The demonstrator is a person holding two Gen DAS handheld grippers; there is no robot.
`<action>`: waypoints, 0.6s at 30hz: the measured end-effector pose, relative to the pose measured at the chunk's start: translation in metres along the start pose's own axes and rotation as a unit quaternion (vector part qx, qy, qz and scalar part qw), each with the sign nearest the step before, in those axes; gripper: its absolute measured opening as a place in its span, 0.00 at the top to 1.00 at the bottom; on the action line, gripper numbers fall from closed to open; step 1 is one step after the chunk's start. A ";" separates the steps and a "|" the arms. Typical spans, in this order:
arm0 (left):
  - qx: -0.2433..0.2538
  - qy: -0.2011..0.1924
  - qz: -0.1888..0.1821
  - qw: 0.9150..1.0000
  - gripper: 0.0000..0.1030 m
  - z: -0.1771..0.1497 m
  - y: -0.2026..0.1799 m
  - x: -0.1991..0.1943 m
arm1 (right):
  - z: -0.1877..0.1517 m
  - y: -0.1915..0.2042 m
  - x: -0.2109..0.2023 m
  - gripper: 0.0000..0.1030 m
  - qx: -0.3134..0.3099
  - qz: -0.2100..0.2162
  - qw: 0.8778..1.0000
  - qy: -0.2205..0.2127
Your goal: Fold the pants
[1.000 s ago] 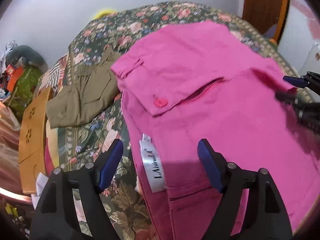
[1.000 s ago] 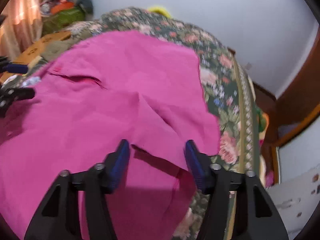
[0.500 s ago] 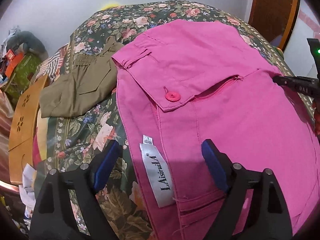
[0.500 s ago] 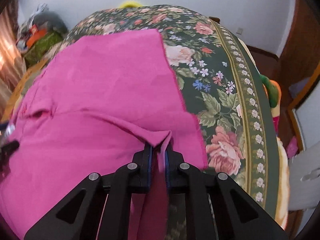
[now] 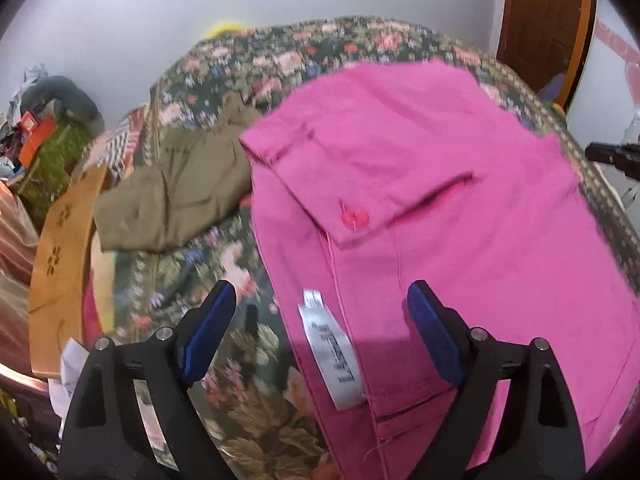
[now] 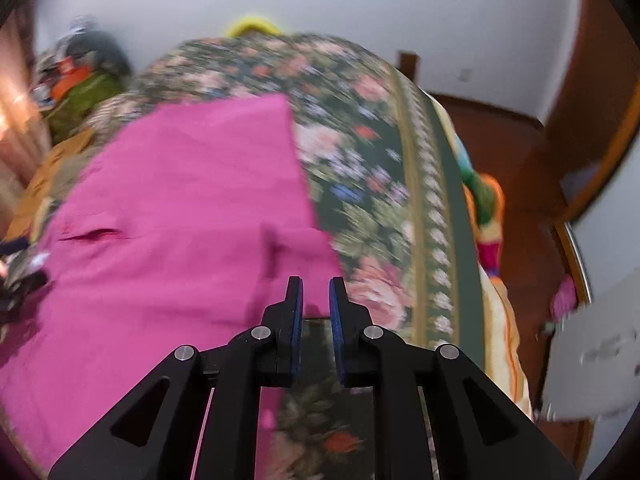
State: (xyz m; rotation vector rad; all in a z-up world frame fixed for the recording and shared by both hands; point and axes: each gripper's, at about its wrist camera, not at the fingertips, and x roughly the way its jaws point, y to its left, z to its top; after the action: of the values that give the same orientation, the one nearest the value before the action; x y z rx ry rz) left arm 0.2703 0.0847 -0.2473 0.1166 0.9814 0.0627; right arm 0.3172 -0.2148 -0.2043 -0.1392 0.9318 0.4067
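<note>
Pink pants (image 5: 440, 160) lie spread on the floral bedspread (image 5: 240, 380), waist towards me, with a pink button (image 5: 354, 218) on the flap and a white label (image 5: 332, 348). My left gripper (image 5: 320, 288) hovers over the waistband. Its jaws are opening wide; the label lies under the gap and the pads touch nothing. In the right wrist view the pants (image 6: 180, 200) fill the left half. My right gripper (image 6: 316, 280) sits at their right edge, its jaws opening by a narrow gap. Pink cloth shows through that gap, not pinched.
A folded olive garment (image 5: 172, 196) lies left of the pants. A wooden board (image 5: 56, 280) and clutter stand off the bed's left side. A brown door (image 5: 544, 20) is at the far right. Colourful bedding (image 6: 484, 208) hangs off the bed's right edge (image 6: 440, 240).
My right gripper shut on a fold at the pants' edge, then let it go and drew away to the right. The left jaws widened a little; that hand barely moved.
</note>
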 end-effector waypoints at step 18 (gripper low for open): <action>-0.002 0.017 0.025 1.000 0.12 0.018 0.014 0.051 | -0.019 0.038 0.056 0.60 -0.046 0.018 0.997 0.056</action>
State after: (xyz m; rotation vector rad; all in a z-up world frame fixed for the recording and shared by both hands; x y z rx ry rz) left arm 0.3132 0.1025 -0.2778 0.1360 1.0125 0.1135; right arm 0.3171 -0.1702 -0.2581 -0.2316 1.0280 0.4785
